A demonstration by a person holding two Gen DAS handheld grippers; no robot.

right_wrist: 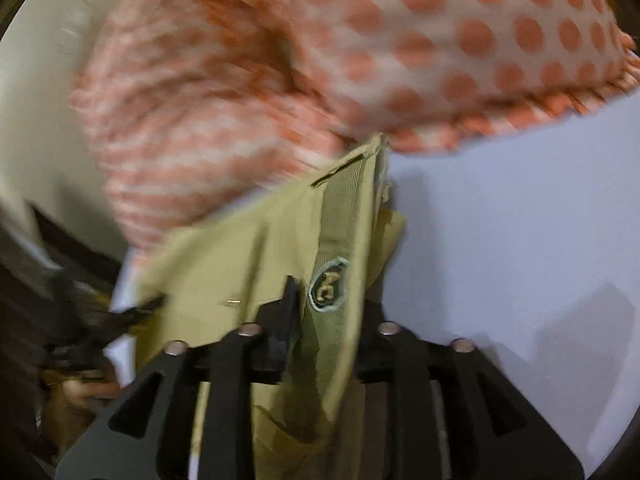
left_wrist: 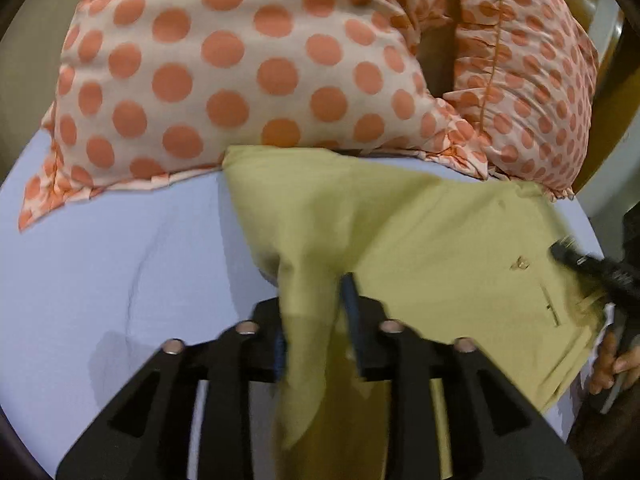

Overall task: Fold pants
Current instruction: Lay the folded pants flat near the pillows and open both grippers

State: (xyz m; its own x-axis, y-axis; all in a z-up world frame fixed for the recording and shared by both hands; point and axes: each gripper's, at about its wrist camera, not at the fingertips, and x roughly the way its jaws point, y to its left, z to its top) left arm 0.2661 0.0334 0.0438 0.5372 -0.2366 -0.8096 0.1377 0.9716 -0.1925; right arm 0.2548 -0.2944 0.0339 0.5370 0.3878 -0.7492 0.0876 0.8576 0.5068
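Note:
The olive-yellow pants (left_wrist: 420, 240) lie partly spread on a pale blue bed sheet (left_wrist: 120, 264), up against the pillows. My left gripper (left_wrist: 316, 316) is shut on a bunched fold of the pants cloth, which hangs down between its fingers. In the right wrist view, my right gripper (right_wrist: 324, 312) is shut on the waistband of the pants (right_wrist: 340, 240), with a round inner label beside the left finger. The right gripper also shows in the left wrist view (left_wrist: 592, 268) at the pants' right edge, near the pocket and button.
Two pillows with orange polka dots (left_wrist: 220, 64) lie at the far side of the bed; they also show in the right wrist view (right_wrist: 360, 60). The person's hand (left_wrist: 612, 360) is at the right edge. Wooden bed frame and wall show at the far right.

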